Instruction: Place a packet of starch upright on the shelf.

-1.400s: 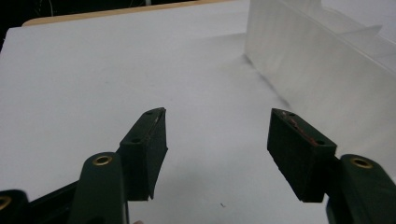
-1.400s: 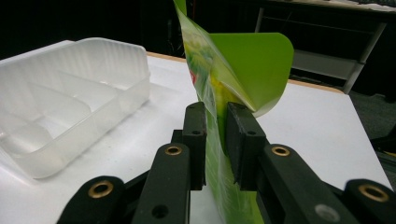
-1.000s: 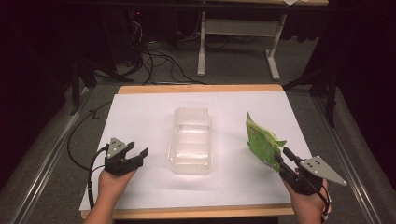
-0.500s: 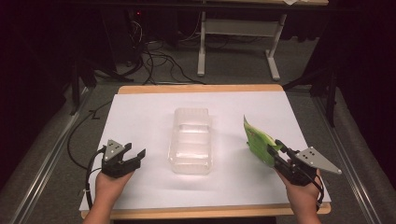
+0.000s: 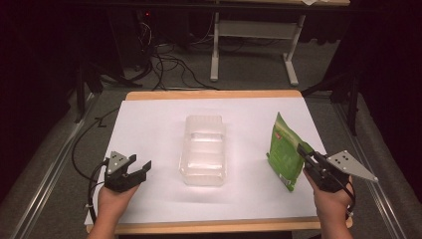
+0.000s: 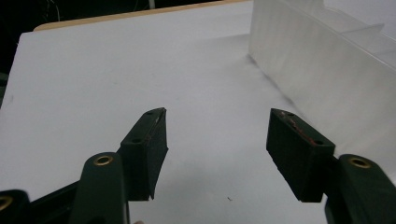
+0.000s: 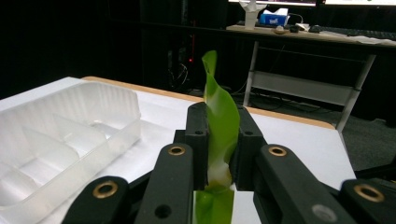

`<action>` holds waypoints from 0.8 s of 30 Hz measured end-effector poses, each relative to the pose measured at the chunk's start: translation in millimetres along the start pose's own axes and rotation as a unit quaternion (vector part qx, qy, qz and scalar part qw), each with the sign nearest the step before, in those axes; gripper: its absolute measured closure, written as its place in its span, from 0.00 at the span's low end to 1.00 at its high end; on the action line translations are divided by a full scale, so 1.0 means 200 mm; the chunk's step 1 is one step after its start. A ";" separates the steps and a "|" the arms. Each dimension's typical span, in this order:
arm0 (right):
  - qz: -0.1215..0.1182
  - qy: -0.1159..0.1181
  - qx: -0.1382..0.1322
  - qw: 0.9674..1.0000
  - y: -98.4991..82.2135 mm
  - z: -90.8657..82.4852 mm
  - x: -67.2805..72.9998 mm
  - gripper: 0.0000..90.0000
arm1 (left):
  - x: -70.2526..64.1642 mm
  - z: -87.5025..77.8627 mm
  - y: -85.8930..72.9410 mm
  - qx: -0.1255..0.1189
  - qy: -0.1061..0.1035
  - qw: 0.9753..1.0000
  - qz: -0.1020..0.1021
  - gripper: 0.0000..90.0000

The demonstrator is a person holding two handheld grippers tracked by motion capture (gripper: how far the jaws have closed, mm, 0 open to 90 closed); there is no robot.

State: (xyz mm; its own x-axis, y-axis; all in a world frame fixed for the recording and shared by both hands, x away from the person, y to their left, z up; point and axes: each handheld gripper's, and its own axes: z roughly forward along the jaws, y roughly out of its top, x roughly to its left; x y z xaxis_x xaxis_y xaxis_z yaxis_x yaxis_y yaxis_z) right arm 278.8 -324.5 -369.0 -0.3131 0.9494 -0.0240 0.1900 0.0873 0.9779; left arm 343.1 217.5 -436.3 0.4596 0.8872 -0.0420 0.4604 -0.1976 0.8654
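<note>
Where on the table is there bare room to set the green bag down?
The white sheet is bare between the clear tray and the left edge, ahead of the open left tongs. The far strip behind the tray is free too. It is tighter on the right, where the right tongs hold the green bag.

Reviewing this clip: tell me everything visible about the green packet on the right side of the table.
The green packet is a flat, glossy pouch of thin flexible film, bright green with a small red mark and pale print on its face. It stands roughly upright and slightly tilted over the white table cover, right of the clear plastic tray and apart from it. The right gripper is shut on its edge; in the right gripper view the film is pinched between the jaws and twists above them. Whether its bottom touches the table is unclear.
</note>
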 end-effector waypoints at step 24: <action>0.040 0.013 0.059 0.997 -0.09 0.13 -0.08 0.86 | -0.01 0.01 0.00 0.002 -0.004 1.000 0.009 0.43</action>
State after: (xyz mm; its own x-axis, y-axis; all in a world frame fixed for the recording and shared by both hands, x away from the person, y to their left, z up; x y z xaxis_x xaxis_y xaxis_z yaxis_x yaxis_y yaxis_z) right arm 303.6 -332.8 -392.4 -0.3157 0.9469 0.0608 0.3240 0.0474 0.9449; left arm 343.4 214.1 -436.7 0.4743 0.8798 -0.0302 0.4541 -0.2151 0.8646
